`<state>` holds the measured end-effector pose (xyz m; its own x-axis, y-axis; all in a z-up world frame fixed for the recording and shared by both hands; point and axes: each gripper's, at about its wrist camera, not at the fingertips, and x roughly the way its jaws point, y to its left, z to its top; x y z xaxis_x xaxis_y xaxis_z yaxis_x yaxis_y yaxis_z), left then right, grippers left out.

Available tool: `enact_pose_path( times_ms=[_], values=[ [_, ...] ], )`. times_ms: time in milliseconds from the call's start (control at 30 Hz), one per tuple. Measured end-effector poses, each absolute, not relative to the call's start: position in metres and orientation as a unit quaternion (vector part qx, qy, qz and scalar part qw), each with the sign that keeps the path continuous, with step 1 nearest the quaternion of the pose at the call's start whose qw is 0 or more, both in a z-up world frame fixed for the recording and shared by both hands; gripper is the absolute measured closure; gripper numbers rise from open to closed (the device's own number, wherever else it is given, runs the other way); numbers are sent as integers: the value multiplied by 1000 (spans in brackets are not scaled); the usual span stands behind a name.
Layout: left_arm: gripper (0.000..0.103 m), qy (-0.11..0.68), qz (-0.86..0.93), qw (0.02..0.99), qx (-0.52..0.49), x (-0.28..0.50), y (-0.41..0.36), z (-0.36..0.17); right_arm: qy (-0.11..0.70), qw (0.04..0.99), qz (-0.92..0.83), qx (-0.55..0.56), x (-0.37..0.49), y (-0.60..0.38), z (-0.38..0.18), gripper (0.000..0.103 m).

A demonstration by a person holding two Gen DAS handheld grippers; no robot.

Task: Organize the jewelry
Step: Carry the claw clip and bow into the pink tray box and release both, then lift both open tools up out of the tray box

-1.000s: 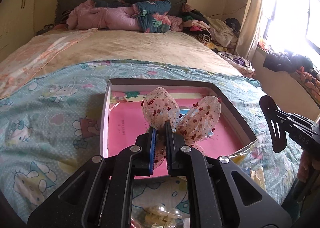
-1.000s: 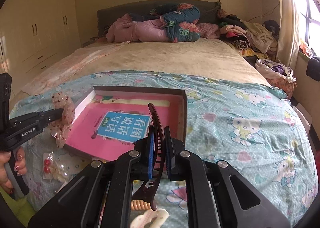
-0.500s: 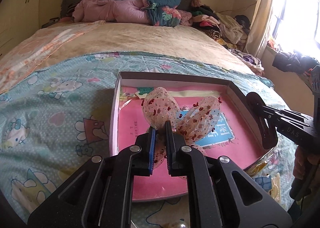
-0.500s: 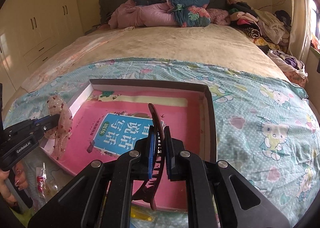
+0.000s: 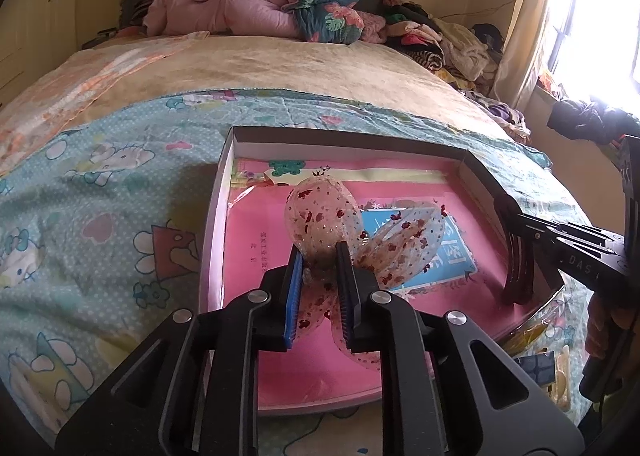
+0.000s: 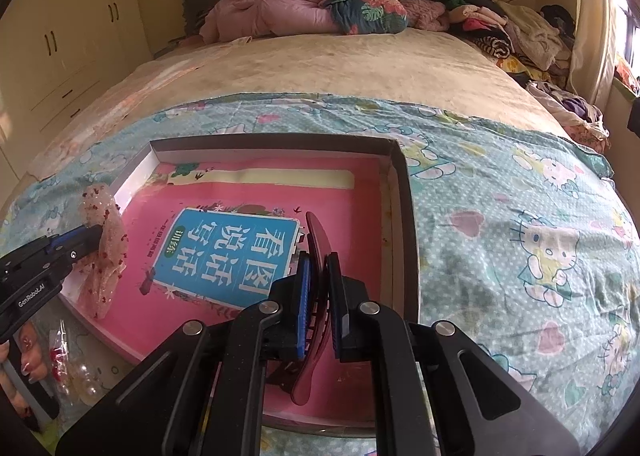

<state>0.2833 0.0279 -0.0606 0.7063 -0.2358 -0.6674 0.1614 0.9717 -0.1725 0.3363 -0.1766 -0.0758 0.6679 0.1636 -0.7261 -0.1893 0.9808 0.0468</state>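
A shallow box [image 5: 348, 136] with a pink book [image 6: 228, 252] in it lies on the cartoon-print bedspread. My left gripper [image 5: 320, 260] hangs over the box's near left part. Its jaws are opening, with the knot of a sheer pink hair bow [image 5: 320, 212] with red flecks still pinched between the pads. From the right wrist the bow [image 6: 106, 256] shows at the box's left edge. My right gripper [image 6: 318, 268] is shut on a dark red hair clip [image 6: 316, 240] low over the box's near right part. In the left wrist view the clip [image 5: 516, 268] sits just inside the right wall.
A clear bag of beads [image 6: 68, 368] lies on the bedspread left of the box, by a person's hand. Small items [image 5: 536, 368] lie off the box's near right corner. Rolled quilts [image 5: 280, 12] and a clothes pile [image 5: 440, 40] fill the bed's far end. Wardrobes [image 6: 60, 36] stand left.
Both grippers have come forward and lower over the box. The clip now hangs inside the box's right wall. The left jaws stand slightly wider around the bow.
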Motion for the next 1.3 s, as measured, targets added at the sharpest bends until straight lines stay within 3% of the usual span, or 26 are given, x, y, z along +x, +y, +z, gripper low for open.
enact_pose_path(
  times_ms=[133,233,400,867,1133,1300],
  values=[
    [90,367,-107,923,-48,281,28,-62,392,915,97,-10,333,-178,-75,91],
    [86,367,-107,923,-53,282,29,-62,384,919,94,-4,328,-179,-72,73],
    [78,361,-105,925,-57,275,31,-59,365,927,90,2,313,-184,-63,59],
    [35,318,-105,939,-73,239,32,-30,297,950,94,23,258,-197,-28,26],
    [14,287,-103,950,-72,214,33,-13,269,958,92,31,229,-206,-17,17],
    [11,271,-101,955,-70,197,34,-9,248,964,89,22,209,-209,-11,14]
  ],
)
